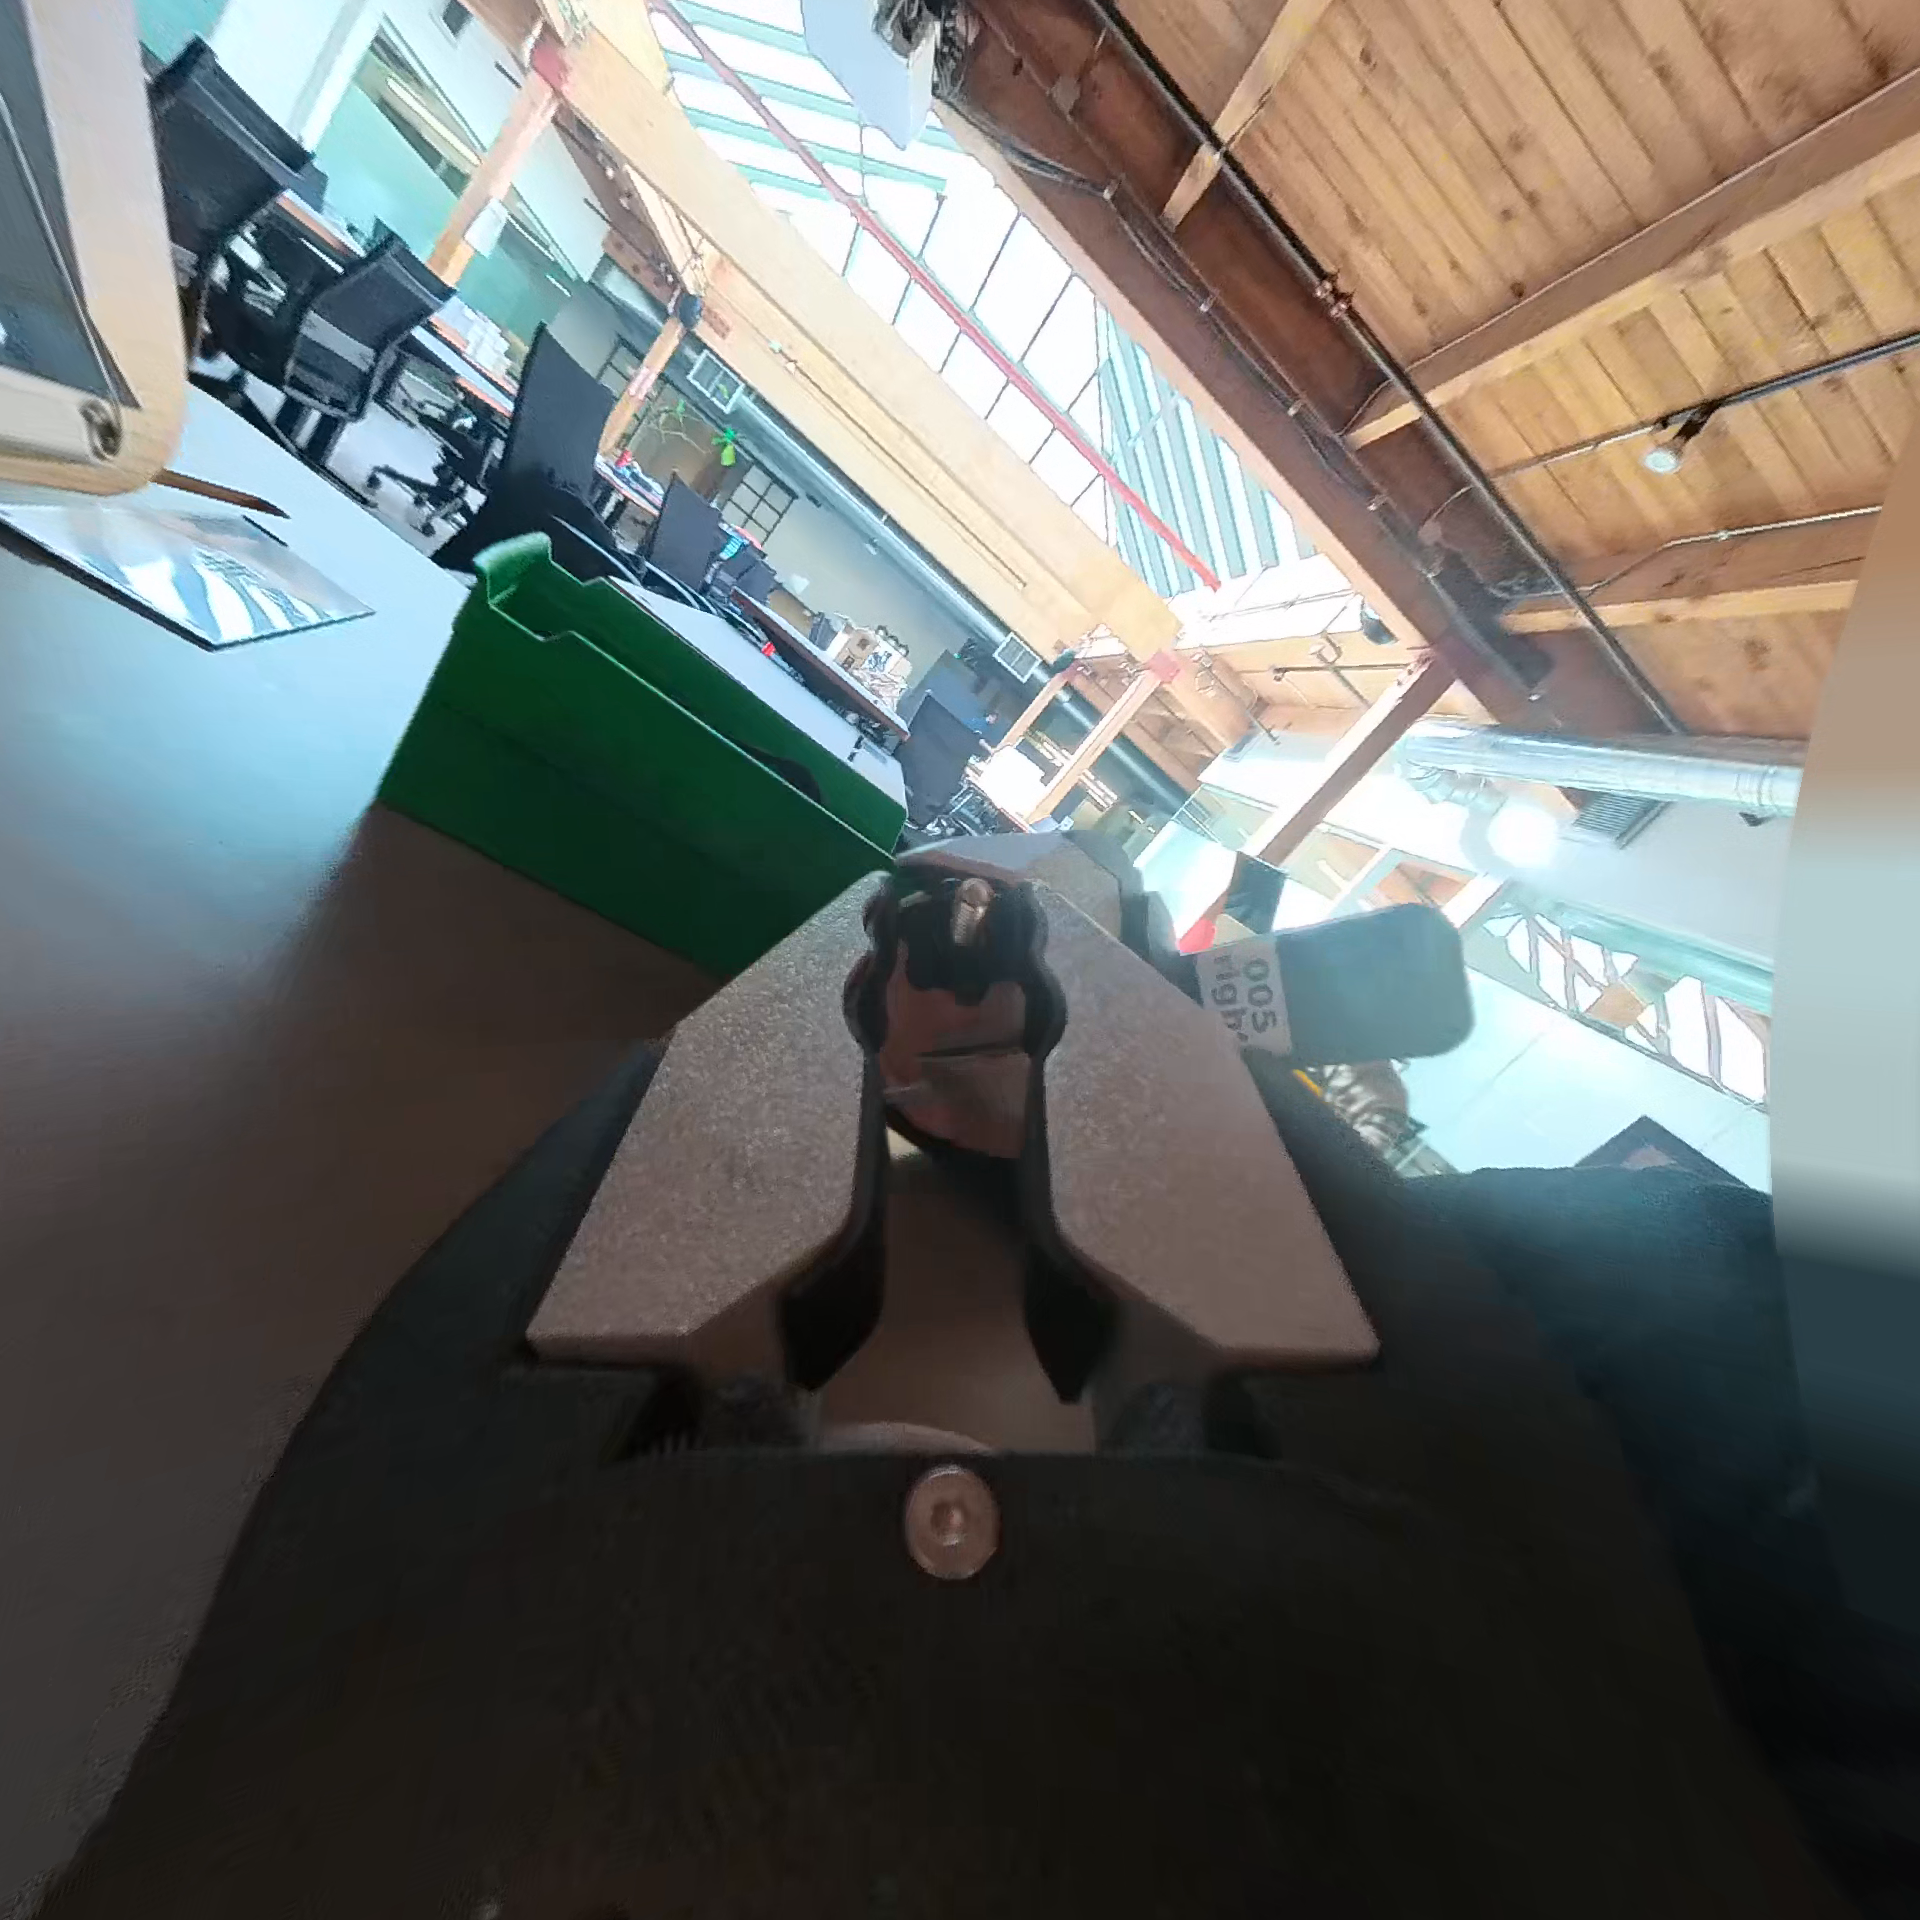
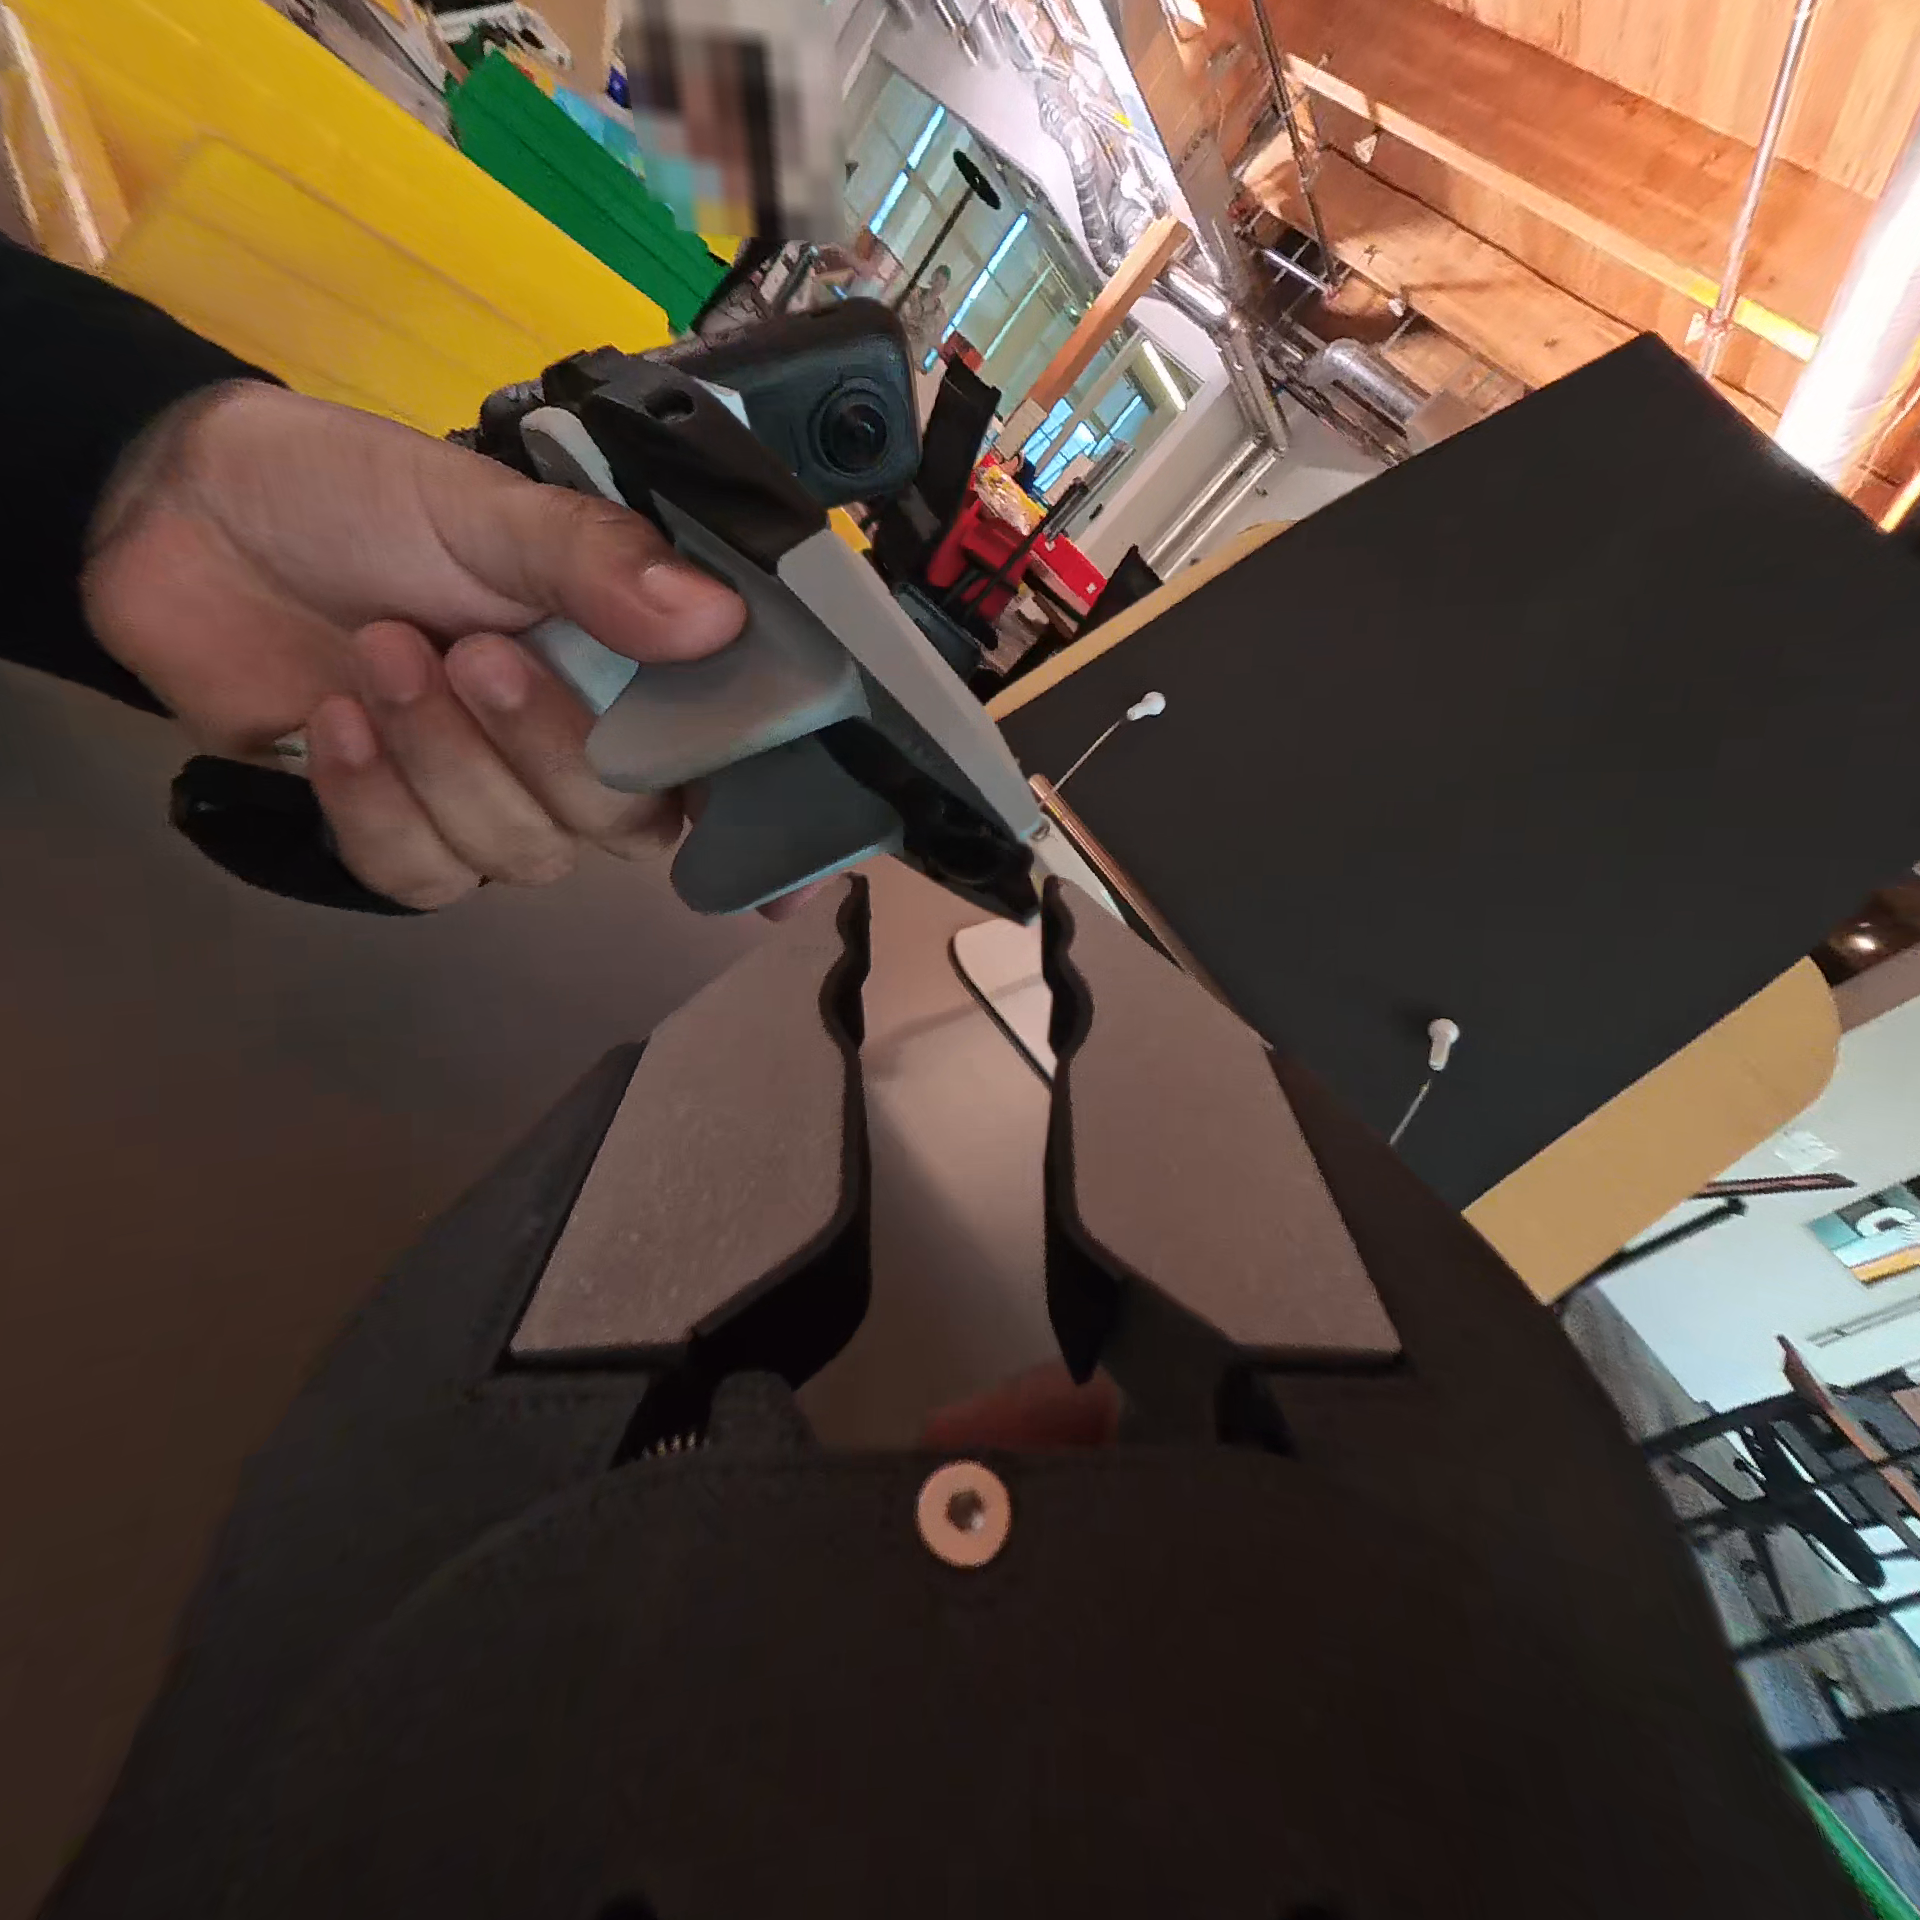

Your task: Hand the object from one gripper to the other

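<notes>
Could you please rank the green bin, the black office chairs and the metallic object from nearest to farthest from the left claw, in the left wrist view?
1. metallic object: gripped inside the left claw.
2. green bin: just beyond, on the left.
3. black office chairs: far back, upper left.

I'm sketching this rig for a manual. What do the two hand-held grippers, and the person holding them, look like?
Each hand-held gripper, left and right, has a black textured body, a silver screw at its centre, and two flat grey fingers with black wavy inner pads. Seen from the right wrist view, the left one carries a black wide-angle camera and a pale grey handle. The person's hand emerges from a black sleeve.
</notes>
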A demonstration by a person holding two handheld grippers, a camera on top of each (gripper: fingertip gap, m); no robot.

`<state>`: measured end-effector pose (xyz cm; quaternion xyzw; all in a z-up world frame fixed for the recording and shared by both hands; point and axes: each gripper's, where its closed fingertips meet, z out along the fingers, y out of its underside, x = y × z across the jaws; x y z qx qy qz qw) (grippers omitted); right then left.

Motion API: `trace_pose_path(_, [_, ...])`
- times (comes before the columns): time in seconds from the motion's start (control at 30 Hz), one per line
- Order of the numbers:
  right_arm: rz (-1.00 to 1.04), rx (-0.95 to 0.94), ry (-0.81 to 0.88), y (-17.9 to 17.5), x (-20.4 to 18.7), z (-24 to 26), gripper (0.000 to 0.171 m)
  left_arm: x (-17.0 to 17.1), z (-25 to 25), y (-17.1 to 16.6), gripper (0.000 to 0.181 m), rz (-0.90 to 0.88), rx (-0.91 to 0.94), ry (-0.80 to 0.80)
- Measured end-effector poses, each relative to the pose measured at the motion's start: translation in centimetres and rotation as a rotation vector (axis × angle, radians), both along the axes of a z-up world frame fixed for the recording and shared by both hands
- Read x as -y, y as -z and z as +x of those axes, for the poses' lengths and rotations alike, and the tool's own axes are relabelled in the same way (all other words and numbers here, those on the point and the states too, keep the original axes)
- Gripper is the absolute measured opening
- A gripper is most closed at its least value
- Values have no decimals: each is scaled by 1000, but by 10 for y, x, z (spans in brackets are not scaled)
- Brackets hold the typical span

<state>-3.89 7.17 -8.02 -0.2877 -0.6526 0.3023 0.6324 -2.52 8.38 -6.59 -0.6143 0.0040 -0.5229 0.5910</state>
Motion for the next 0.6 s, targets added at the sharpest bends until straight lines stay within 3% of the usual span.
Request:
trace_pose_path(0.3, [-24,45,31,3,-6,-1,17,-8,3,15,25,-45,22,-2])
trace_pose_path(0.4, [-25,25,119,-1,-25,2,16,-8,-16,9,5,1,23,-80])
trace_pose_path(0.5, [-63,30,220,-2,-49,6,16,-8,-30,8,19,-11,40,-102])
trace_pose_path(0.6, [-77,-26,382,-26,-81,23,16,-12,-35,18,23,-44,-41,-136])
